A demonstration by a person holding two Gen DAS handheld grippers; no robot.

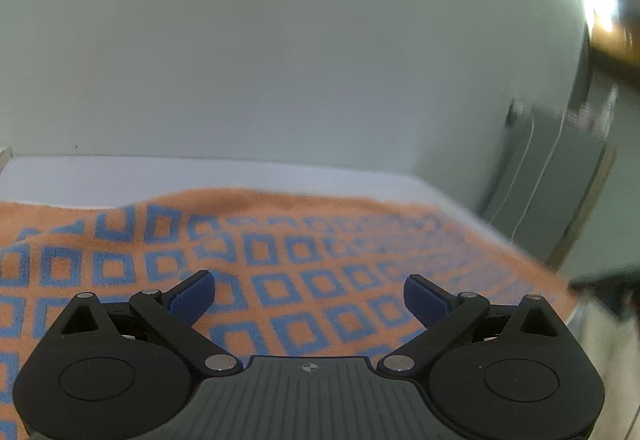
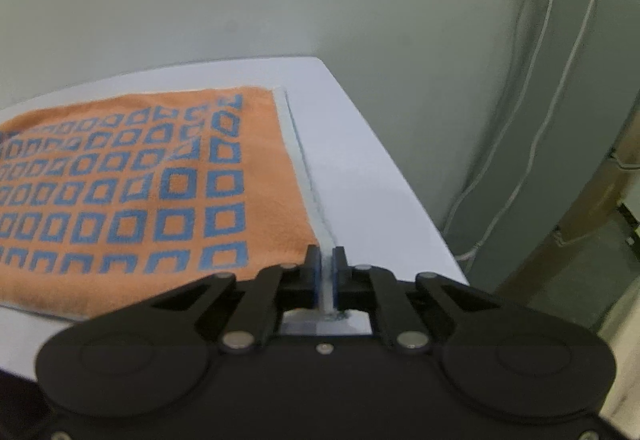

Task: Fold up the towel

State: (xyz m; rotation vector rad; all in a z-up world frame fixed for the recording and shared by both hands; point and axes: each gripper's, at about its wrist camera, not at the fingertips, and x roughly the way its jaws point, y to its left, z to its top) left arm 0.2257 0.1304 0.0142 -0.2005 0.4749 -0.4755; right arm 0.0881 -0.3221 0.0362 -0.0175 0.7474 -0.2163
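The right claw (image 2: 328,264) is pressed together on the pale hem at the near corner of the towel (image 2: 140,180), whose edge runs straight ahead across the tabletop (image 2: 360,160), while the left claw (image 1: 310,294) hovers spread above it.

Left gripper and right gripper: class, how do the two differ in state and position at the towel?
The left gripper has its jaws spread wide with nothing between them; the right gripper has its jaws shut on the towel's pale hem.
The left gripper hangs over the patterned middle of the towel; the right gripper sits at the towel's side edge, near a corner.
Both share black linkages and blue pads.
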